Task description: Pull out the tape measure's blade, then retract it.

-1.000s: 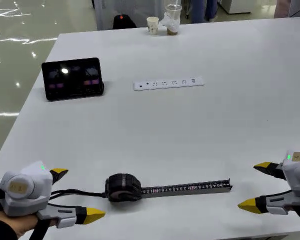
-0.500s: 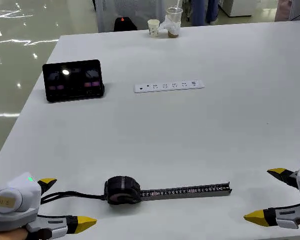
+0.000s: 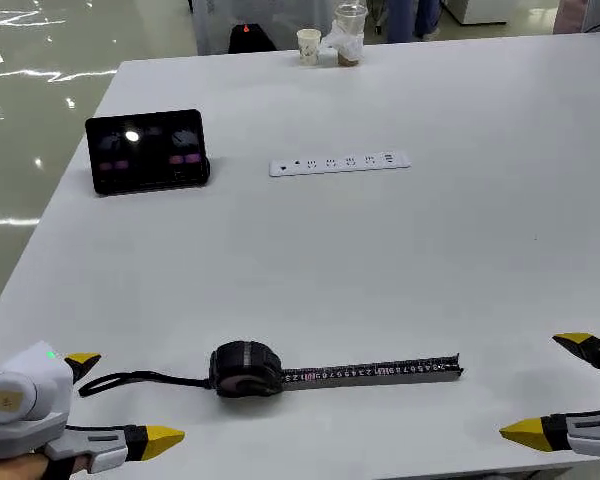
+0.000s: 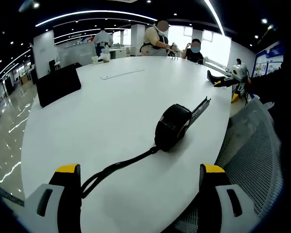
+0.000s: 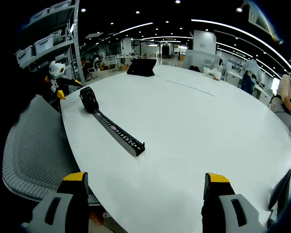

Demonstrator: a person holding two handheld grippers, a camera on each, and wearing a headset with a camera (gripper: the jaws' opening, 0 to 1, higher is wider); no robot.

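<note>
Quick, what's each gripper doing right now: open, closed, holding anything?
Left hand-held gripper: open, holding nothing.
Right hand-held gripper: open, holding nothing.

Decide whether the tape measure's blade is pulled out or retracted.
Pulled out: the blade extends from the black case, flat on the table, markings showing.

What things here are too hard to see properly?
Blade numbers: too small to read in the head view.
Tablet screen: blurry, with glare, head view.
Cups at the far edge: too small to see inside, head view.
Right gripper: body cut off by the head view's right edge.
</note>
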